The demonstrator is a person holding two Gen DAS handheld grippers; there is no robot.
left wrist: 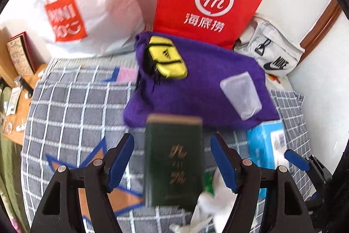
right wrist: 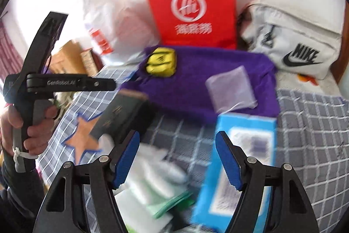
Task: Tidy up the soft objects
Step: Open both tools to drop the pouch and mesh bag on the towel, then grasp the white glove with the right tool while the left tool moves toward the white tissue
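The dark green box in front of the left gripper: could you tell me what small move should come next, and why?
Probably ease the left gripper forward and close on the dark green box: its jaws stand open on either side of the box, not touching it, as it lies on the checked blanket.

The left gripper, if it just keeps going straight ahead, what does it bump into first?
Probably the dark green book: it lies on the checked blanket between the left gripper's open fingers, right ahead. Past it sits the purple cloth. Blur makes depth uncertain.
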